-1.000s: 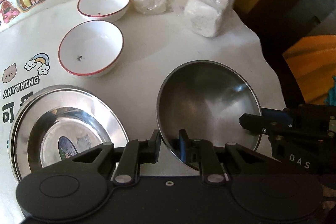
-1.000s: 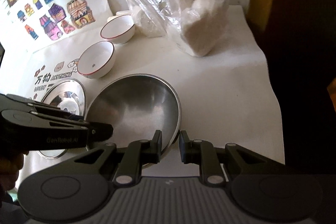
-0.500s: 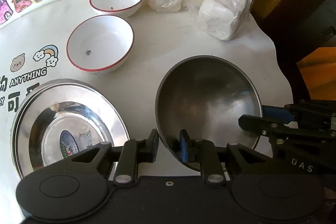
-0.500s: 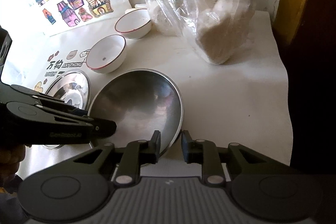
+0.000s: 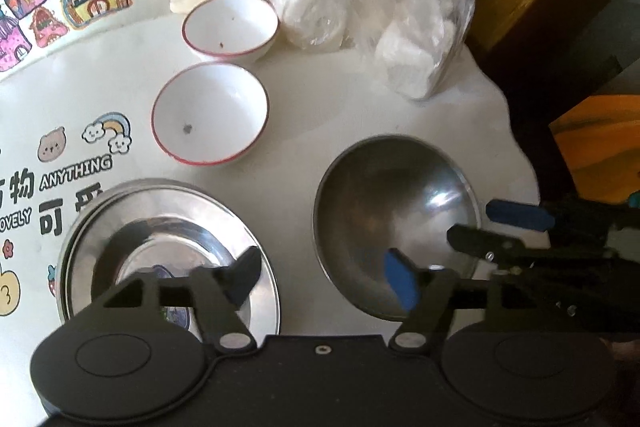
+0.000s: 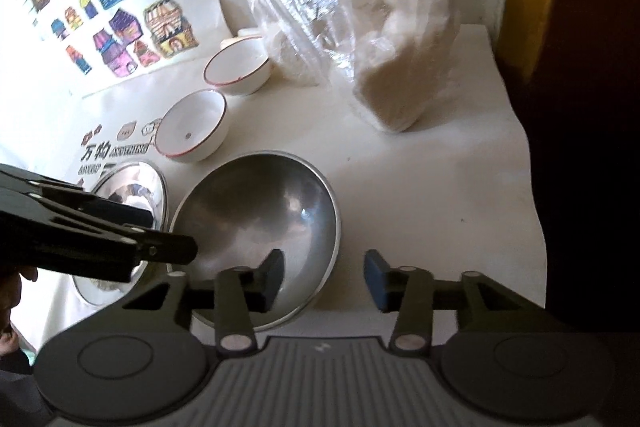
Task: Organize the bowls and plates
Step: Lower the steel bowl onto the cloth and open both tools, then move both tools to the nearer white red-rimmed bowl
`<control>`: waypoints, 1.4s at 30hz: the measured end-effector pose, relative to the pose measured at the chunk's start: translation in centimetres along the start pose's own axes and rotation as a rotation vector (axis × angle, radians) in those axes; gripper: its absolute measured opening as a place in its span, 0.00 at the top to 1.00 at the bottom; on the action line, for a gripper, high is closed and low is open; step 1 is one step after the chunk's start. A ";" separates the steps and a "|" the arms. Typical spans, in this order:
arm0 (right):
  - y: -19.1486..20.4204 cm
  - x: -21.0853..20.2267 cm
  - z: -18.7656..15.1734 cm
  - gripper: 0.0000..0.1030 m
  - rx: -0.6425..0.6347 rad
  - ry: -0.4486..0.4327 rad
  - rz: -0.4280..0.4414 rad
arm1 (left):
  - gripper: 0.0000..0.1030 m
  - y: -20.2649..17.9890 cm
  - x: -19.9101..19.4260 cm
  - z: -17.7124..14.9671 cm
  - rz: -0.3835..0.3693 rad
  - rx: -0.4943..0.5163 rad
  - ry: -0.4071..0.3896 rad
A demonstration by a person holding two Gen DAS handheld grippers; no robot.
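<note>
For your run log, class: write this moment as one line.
left gripper: open, jaws just opened | right gripper: open, jaws just opened | large steel bowl: released, on white table

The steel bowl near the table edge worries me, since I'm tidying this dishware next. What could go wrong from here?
1. The steel bowl sits close to the table's near edge; both grippers' jaws have just opened off its rim, so a nudge from the right gripper could tip it off.
2. The left gripper hangs between the bowl and the steel plates; a swing could knock either.
</note>
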State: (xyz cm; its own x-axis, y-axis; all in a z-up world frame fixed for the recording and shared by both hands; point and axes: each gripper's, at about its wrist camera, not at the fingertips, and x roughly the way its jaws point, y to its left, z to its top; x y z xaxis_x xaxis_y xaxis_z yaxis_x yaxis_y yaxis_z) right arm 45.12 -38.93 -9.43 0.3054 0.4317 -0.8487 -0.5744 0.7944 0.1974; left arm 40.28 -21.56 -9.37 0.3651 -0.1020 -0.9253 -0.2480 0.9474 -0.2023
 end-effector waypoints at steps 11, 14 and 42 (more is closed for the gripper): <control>0.5 -1.1 -0.1 0.08 0.077 -0.023 -0.028 | 0.05 2.1 -2.2 0.9 -0.026 -0.048 -0.051; 0.9 -1.0 0.2 0.02 0.078 -0.025 -0.028 | 0.01 3.1 -2.3 1.0 -0.038 -0.087 -0.048; 5.8 2.2 5.5 0.00 -0.038 -0.069 -0.038 | 0.01 12.3 -1.0 5.8 0.083 -0.164 -0.150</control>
State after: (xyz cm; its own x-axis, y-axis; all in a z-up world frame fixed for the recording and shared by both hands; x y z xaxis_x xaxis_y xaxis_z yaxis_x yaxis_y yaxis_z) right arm 46.68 -30.98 -7.47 0.3788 0.4310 -0.8190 -0.5896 0.7945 0.1454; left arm 42.09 -8.07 -9.10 0.4632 0.0321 -0.8857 -0.4212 0.8873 -0.1881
